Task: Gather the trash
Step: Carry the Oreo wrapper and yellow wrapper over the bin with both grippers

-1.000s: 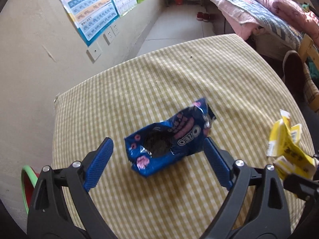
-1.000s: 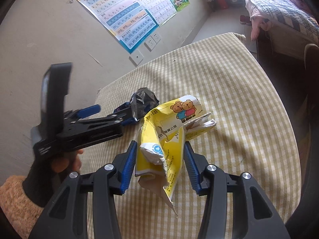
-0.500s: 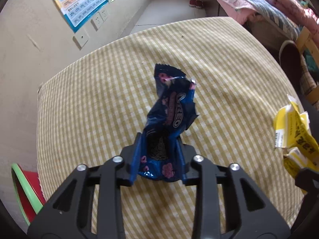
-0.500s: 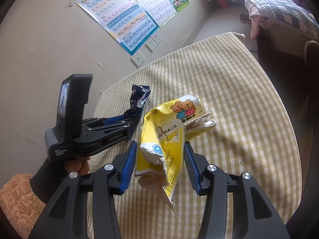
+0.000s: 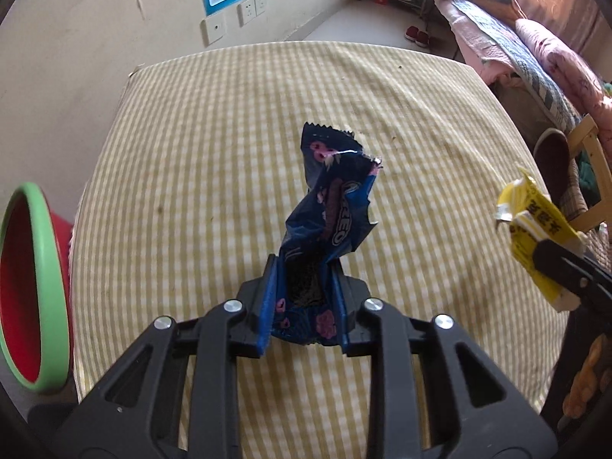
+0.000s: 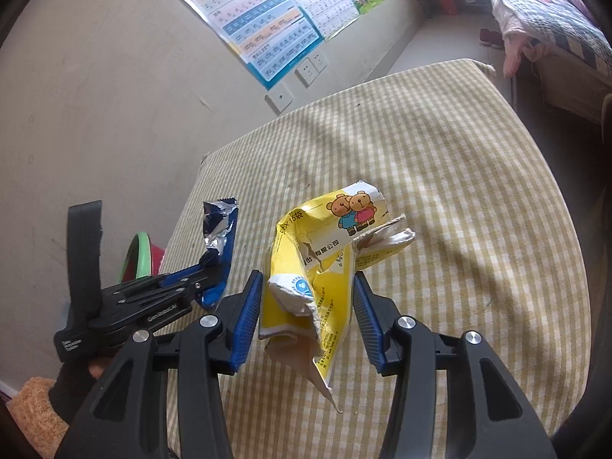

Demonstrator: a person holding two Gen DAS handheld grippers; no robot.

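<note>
A crumpled blue Oreo wrapper (image 5: 332, 206) stands up between the blue pads of my left gripper (image 5: 306, 267), whose jaws are closing and pressing on its lower end. It hangs above the checked tablecloth (image 5: 229, 134). In the right wrist view the same wrapper (image 6: 222, 225) and the left gripper (image 6: 214, 267) sit at the left, near the table's edge. My right gripper (image 6: 307, 277) is shut on a torn yellow carton (image 6: 325, 244) printed with two bears, held above the cloth. That carton (image 5: 535, 222) also shows at the right edge of the left wrist view.
A red bin with a green rim (image 5: 34, 287) stands on the floor off the table's left edge, also seen as the bin (image 6: 139, 256) behind the left gripper. A wall with posters and sockets lies beyond the table; a bed (image 5: 535, 49) is at the far right.
The left gripper's jaws closed on the blue wrapper, lifted it upright off the cloth and moved left, bringing the bin further into view. The right gripper and yellow carton stayed put.
</note>
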